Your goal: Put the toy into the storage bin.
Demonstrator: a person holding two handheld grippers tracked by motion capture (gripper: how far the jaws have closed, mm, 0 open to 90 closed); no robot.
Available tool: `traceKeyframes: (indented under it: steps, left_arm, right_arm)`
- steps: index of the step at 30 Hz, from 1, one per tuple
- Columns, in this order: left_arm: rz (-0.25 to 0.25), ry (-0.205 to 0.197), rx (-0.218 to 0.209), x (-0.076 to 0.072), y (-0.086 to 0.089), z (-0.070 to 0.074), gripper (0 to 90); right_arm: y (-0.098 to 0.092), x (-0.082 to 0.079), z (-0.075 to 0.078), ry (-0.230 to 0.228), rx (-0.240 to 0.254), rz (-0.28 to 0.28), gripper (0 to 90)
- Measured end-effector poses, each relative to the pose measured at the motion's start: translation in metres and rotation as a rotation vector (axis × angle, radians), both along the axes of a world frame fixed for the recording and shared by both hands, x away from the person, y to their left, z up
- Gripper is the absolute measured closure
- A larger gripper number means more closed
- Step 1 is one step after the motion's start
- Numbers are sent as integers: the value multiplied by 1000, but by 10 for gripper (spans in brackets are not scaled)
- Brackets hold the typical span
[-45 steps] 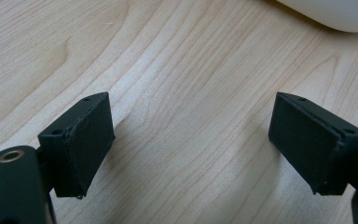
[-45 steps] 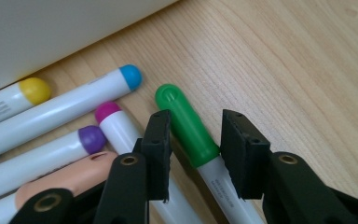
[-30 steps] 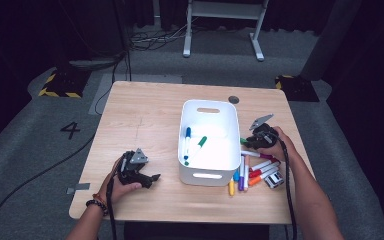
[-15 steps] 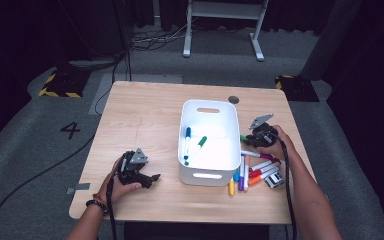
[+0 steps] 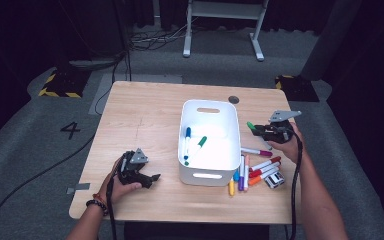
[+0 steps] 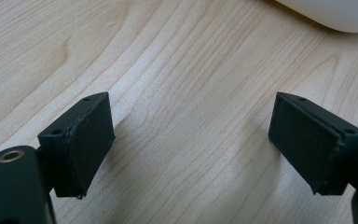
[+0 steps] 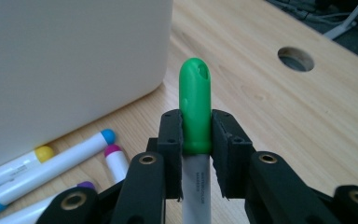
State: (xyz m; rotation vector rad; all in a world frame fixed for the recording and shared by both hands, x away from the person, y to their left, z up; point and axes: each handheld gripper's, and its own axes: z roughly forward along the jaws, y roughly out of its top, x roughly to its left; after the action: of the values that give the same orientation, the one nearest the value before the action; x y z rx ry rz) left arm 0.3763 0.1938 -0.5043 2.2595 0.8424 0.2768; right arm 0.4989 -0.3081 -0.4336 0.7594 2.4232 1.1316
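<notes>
- Two markers [image 5: 194,144] already lie in the white bin [image 5: 209,108].
- Your right gripper [image 5: 256,131] is clamped on a green marker [image 7: 195,107], beside the bin.
- Your left gripper [image 6: 191,144] rests with jaws apart, holding nothing.
- Several loose markers [image 5: 252,172] remain on the table [image 5: 145,120].

Green-capped marker [image 7: 195,116] clamped in the right gripper [image 7: 196,140]

The marker has a white barrel with small print and a rounded green cap; the two black pads press on the cap's lower end, so the cap juts out past them. In the high view the marker [image 5: 251,126] is held above the table just right of the white bin [image 5: 209,106], green end pointing toward the bin's right wall, over the loose markers [image 5: 252,170] that lie on the wood.
</notes>
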Motion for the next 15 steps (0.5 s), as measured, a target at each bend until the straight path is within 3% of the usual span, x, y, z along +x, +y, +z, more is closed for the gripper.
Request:
traceKeyframes:
  steps: [2,4,6,9,14,15]
  left_arm:
    - [0,-12,8,0,0,0,143]
    - [0,0,-1,0,0,0,143]
    - [0,0,-1,0,0,0,143]
    - [0,0,0,0,0,0,143]
    - [0,0,0,0,0,0,143]
    - [0,0,0,0,0,0,143]
  right_arm:
    - [-2,-3,4,-23,23,-7,745]
    - [-5,-8,14,-56,70,0,745]
    - [-6,-10,17,-68,81,4,745]
    - [-4,-22,36,-109,119,29,746]
    - [4,-35,56,-116,159,42,746]
    - [10,-41,64,-115,161,65,746]
